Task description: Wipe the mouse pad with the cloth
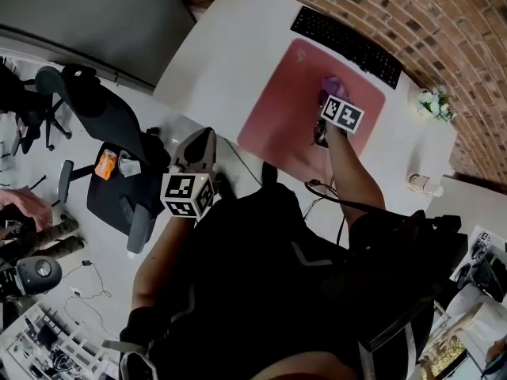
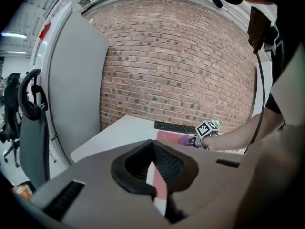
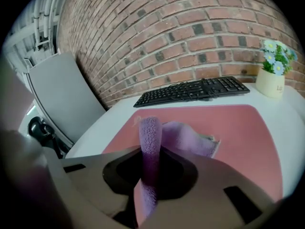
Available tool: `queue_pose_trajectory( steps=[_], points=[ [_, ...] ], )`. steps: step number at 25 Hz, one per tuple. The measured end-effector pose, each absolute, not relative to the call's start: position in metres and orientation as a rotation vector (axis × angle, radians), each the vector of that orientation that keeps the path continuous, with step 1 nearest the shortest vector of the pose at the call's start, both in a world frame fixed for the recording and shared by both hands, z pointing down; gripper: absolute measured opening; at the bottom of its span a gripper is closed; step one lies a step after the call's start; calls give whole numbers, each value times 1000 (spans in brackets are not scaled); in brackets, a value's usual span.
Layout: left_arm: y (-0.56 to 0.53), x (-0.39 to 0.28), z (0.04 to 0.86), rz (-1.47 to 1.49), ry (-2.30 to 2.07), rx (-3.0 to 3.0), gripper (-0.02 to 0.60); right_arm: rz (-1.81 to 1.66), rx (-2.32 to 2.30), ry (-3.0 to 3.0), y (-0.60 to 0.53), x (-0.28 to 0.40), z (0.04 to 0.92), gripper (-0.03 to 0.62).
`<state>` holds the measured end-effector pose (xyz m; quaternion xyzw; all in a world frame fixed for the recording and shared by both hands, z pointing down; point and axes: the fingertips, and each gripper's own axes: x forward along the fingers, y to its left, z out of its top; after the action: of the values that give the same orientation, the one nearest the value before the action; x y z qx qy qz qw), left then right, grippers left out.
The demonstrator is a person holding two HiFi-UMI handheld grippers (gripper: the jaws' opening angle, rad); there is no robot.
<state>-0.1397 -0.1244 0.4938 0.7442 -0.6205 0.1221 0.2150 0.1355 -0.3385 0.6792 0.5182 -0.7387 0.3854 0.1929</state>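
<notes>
A pink mouse pad (image 1: pixel 293 101) (image 3: pixel 238 128) lies on the white desk (image 1: pixel 222 62), in front of a black keyboard. My right gripper (image 1: pixel 329 101) (image 3: pixel 148 175) is over the pad and shut on a purple cloth (image 3: pixel 150 151) (image 1: pixel 331 85). One fold of the cloth stands up between the jaws and the rest lies on the pad. My left gripper (image 1: pixel 198 153) (image 2: pixel 155 175) is held off the desk's near edge, shut with nothing in it. In the left gripper view the pad (image 2: pixel 169 136) and the right gripper's marker cube (image 2: pixel 206 129) show far ahead.
A black keyboard (image 1: pixel 344 44) (image 3: pixel 195 90) lies along the brick wall. A small pot of flowers (image 1: pixel 434 103) (image 3: pixel 271 75) stands at the desk's right end, with a small white object (image 1: pixel 422 184) nearer. A black office chair (image 1: pixel 103 133) stands left of the desk.
</notes>
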Motion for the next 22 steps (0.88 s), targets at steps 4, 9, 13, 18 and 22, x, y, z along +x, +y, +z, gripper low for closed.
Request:
queue_pose_trajectory(
  steps=[4, 9, 13, 18, 22],
  points=[
    [-117, -152, 493, 329, -1769, 2019, 2, 1072, 1389, -2100, -347, 105, 679, 60],
    [-107, -166, 492, 324, -1817, 1966, 2, 1060, 1311, -2128, -355, 66, 681, 60],
    [-99, -177, 494, 319, -1854, 1923, 2, 1049, 1261, -2151, -359, 39, 680, 60],
    [-90, -188, 494, 308, -1889, 1878, 2, 1042, 1201, -2167, -362, 9, 681, 60],
    [-85, -196, 493, 305, -1909, 1853, 2, 1040, 1166, -2180, -365, -12, 680, 60]
  ],
)
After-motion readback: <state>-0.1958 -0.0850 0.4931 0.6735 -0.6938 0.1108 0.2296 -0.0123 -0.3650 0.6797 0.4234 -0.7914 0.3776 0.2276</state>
